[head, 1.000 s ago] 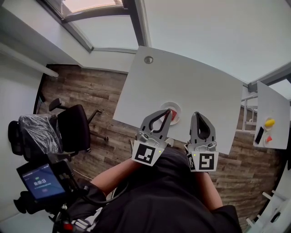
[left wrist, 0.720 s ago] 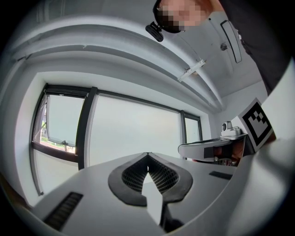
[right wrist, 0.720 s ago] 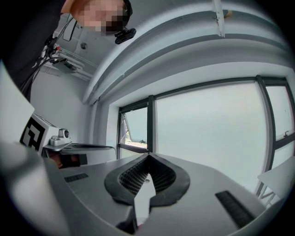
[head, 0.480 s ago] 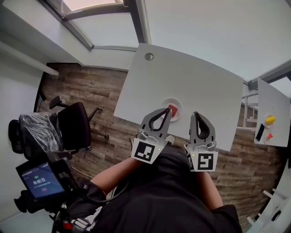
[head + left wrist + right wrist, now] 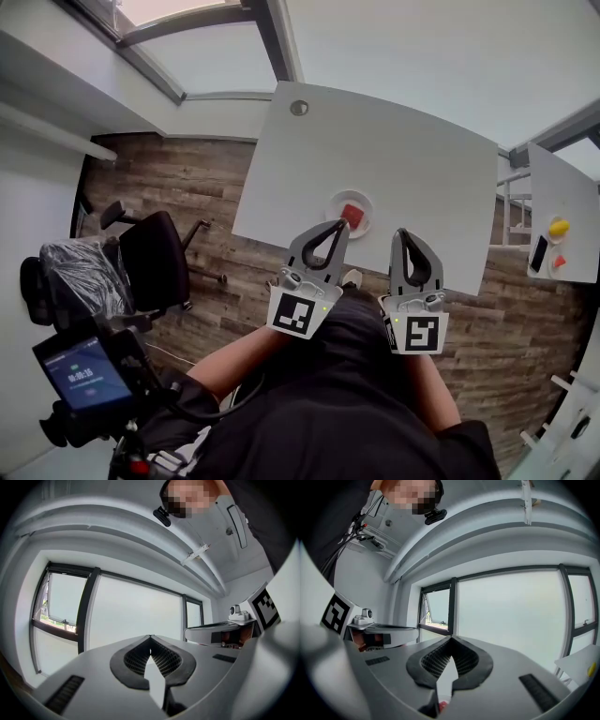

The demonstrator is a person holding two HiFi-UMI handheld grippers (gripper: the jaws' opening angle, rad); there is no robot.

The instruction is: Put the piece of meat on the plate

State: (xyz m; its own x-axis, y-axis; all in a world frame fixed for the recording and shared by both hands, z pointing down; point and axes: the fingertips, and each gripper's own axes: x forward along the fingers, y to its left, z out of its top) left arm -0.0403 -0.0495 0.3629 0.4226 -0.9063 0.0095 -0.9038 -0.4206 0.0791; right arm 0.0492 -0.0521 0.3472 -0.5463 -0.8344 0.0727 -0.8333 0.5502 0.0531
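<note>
A small red piece of meat (image 5: 352,214) lies on a round white plate (image 5: 336,203) near the front edge of the white table (image 5: 394,159). My left gripper (image 5: 340,226) is shut and empty, its tips just short of the plate. The right gripper (image 5: 403,234) is also shut with nothing in it, beside the left one and to the right of the plate. Both are held level in front of the person's chest. In the left gripper view the jaws (image 5: 150,638) meet against a bright window. The right gripper view shows its jaws (image 5: 451,640) closed the same way.
A black office chair (image 5: 155,261) stands on the wooden floor at the left, with a device showing a lit screen (image 5: 82,373) below it. A second white table (image 5: 562,202) at the right carries a yellow object (image 5: 559,227) and a phone (image 5: 540,253). A round hole (image 5: 299,108) marks the table's far side.
The plate was partly hidden behind the left gripper's tip; now it and the meat lie in full view just beyond it. Both grippers stay shut.
</note>
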